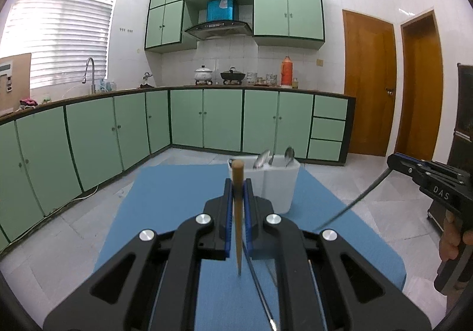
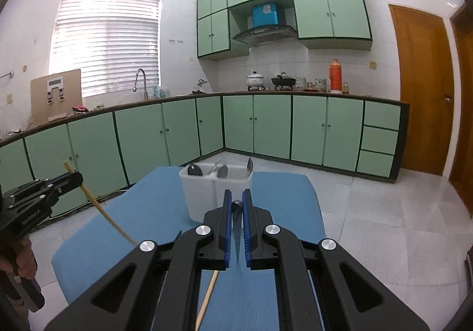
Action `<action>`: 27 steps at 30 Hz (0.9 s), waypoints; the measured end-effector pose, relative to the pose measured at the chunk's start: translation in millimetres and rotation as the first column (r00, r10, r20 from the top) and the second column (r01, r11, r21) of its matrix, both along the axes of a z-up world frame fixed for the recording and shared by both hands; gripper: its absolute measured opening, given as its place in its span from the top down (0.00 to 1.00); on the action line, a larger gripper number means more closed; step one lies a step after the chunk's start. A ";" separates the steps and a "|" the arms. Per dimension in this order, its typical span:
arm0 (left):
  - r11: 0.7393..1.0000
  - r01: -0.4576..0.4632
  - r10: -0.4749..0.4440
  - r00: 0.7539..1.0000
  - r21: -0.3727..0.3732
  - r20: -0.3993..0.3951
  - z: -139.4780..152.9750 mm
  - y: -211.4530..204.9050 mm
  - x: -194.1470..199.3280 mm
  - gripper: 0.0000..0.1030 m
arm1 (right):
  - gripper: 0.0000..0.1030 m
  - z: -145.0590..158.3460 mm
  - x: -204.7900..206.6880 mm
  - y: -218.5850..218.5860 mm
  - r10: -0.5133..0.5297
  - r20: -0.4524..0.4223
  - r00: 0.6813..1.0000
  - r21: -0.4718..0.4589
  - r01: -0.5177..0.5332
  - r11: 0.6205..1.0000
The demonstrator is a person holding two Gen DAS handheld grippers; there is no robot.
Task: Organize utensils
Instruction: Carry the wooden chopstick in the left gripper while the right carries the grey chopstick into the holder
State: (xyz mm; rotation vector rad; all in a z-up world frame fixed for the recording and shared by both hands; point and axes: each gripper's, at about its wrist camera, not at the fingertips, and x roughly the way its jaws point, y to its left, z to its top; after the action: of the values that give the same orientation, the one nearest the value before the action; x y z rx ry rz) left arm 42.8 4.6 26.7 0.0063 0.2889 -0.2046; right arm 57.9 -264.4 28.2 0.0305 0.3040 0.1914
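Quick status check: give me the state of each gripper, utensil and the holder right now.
left gripper: shut on wooden chopstick, raised above the table
right gripper: shut on a thin dark metal utensil; its type is unclear
white utensil holder: upright on blue table, two compartments, spoons standing inside
second chopstick: lying on the table

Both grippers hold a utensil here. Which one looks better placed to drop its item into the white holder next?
Right, probably. The right gripper with its dark utensil lines up just before the white holder; the left gripper with its wooden chopstick sits off to the holder's left.
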 end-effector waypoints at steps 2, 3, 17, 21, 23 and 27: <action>1.000 0.004 -0.004 1.000 -0.012 0.002 7.3 -1.5 8.1 0.94 | 0.93 10.5 6.9 3.9 0.008 0.009 1.000 -0.011 -0.008 1.000; 1.000 0.007 -0.007 1.000 -0.019 0.001 10.1 -2.8 12.4 0.94 | 0.93 14.8 11.1 6.0 0.012 0.011 1.000 -0.013 -0.012 1.000; 0.994 0.020 -0.008 0.994 -0.106 0.107 69.9 -18.2 72.9 0.94 | 0.93 76.5 69.8 3.4 0.003 0.105 0.995 0.065 -0.010 0.998; 0.993 0.019 0.002 0.983 -0.117 0.181 95.3 -26.8 84.8 0.94 | 0.93 97.9 79.9 -0.5 -0.003 0.152 0.988 0.078 -0.009 0.997; 0.993 0.009 0.017 0.975 -0.117 0.221 105.9 -30.9 92.1 0.94 | 0.93 107.8 85.5 -2.2 -0.007 0.174 0.985 0.083 -0.007 0.997; 0.991 -0.010 0.046 0.963 -0.136 0.266 115.3 -39.7 112.5 0.94 | 0.93 117.9 103.9 -2.2 -0.031 0.201 0.979 0.077 0.016 0.997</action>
State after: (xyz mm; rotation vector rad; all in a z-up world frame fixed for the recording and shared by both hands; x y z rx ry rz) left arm 155.3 -35.2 142.0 -0.1018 0.0040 -0.1924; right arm 161.9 -266.6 146.1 0.0886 0.0936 0.1806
